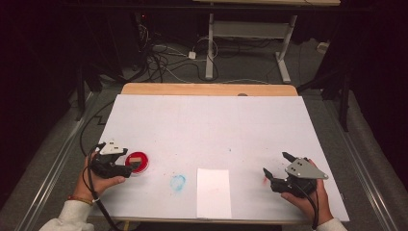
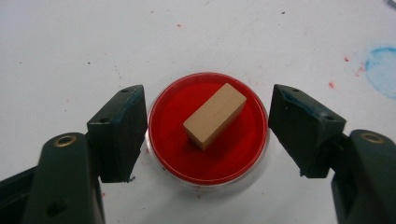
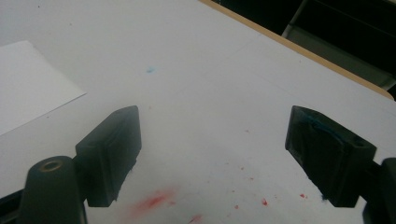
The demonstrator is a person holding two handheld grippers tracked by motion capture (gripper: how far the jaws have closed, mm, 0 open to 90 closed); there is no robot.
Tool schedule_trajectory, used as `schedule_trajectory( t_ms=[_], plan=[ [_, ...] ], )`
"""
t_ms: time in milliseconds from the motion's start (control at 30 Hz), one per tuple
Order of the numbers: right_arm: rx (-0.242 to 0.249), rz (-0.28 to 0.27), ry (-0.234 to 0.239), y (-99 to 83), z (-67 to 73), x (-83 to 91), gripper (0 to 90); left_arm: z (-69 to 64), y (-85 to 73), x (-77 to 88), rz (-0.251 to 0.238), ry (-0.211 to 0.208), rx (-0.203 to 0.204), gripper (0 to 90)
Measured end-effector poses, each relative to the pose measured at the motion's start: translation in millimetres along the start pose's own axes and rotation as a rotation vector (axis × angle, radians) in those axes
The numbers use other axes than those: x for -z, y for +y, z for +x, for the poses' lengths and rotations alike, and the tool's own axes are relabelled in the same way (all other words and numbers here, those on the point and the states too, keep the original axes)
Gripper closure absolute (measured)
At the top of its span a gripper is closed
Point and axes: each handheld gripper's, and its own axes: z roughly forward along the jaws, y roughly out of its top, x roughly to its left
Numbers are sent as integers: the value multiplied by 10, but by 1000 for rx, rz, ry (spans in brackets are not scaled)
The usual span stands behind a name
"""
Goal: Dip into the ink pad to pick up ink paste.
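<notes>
Red dish [image 1: 137, 161] near left on white table sheet [image 1: 207, 125], just right of left gripper [image 1: 126, 165]. Left gripper view: rectangular wooden block [image 2: 215, 115] lying inside glossy round dish, jaws apart either side, not touching. Right gripper [image 3: 212, 158] wide open over red-speckled sheet.

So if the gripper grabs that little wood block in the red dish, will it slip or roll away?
Probably not. The wooden block has flat sides and square corners, so it should not roll. It looks solid and stiff, so it likely won't squash. The red dish under it looks glossy, maybe wet, so the block's underside could be slippery or messy.
</notes>
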Motion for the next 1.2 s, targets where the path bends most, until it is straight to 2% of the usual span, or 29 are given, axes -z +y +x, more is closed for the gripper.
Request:
schedule_trajectory(
  t_ms=[33,100,267,333,400,567,667,833,933,1000,1033,1133,1200],
  plan=[
    [6,5,2,-8,3,-2,186,-17,-3,-6,6,1,-11,315],
    [7,6,2,-10,3,-2,186,-27,-1,-14,12,8,-30,326],
    [9,4,7,-7,10,3,186,50,8,1,-7,-11,-25,405],
    [10,7,10,-12,11,2,186,70,7,-2,-12,-22,-23,396],
    [9,8,11,-14,10,1,187,76,10,-17,-4,-44,-40,405],
    [16,19,16,-21,23,-1,189,66,31,-68,18,-65,-73,430],
    [19,22,19,-24,28,0,190,49,45,-81,34,-73,-101,485],
    [21,32,20,-34,33,-2,192,44,74,-93,40,-74,-122,611],
    [20,32,22,-34,32,-1,192,33,84,-112,51,-78,-137,621],
    [24,35,27,-38,30,-4,191,31,86,-126,60,-69,-142,586],
    [22,37,28,-39,32,-7,192,40,87,-126,59,-66,-132,543],
    [27,41,31,-40,35,-9,192,59,85,-106,39,-63,-126,526],
    [24,41,35,-41,37,-15,192,69,94,-111,41,-75,-132,494]
  ],
)
